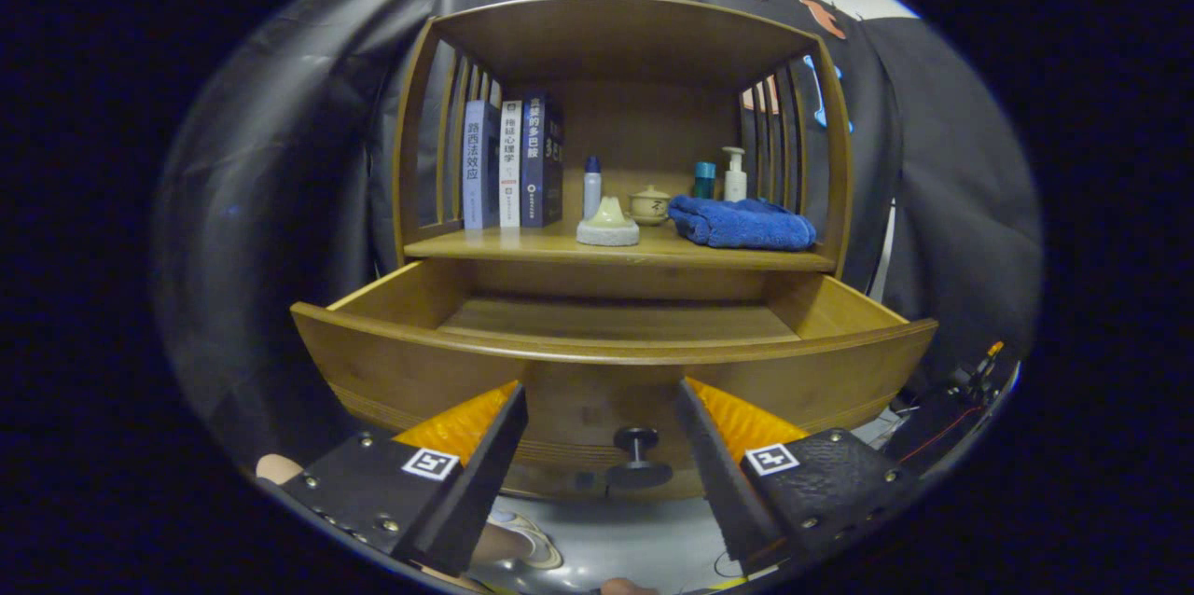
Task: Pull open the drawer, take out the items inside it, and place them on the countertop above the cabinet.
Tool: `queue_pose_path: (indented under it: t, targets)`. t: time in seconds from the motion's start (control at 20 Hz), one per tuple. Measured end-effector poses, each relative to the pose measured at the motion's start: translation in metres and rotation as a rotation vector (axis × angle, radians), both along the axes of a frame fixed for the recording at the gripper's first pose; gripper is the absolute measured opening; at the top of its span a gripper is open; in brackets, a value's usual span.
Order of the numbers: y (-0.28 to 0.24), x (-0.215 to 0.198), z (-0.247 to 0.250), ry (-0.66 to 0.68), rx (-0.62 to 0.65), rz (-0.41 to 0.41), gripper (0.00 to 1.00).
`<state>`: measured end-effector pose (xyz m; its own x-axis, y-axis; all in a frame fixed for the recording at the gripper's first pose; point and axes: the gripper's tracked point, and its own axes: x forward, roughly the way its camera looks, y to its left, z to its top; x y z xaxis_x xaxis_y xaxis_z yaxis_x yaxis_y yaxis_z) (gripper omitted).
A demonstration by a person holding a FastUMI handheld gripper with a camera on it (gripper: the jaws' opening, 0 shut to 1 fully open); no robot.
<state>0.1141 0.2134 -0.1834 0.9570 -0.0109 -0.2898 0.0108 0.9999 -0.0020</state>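
Countertop (560, 248) holds books (508, 161); gripper (602, 394) jaws apart before drawer (606, 362).

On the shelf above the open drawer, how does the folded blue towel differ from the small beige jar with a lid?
The blue towel is soft, folded flat and wide; the beige jar is hard, rounded and upright. The towel lies near the shelf's front edge, to the right; the jar stands further back, nearer the middle. The towel is far larger. Both rest on the shelf above the drawer. The gripper is open, its fingers either side of the drawer knob.
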Motion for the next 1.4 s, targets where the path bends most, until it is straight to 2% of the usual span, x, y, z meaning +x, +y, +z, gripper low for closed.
queue_pose_path:
  t: [0.15,0.6,1.4]
  targets:
    - [0.001,0.001,-0.001,0.001,-0.004,-0.028,0.96]
    - [0.0,0.022,0.003,-0.005,-0.016,-0.011,0.97]
    - [0.002,0.097,-0.003,-0.013,-0.061,-0.004,0.97]
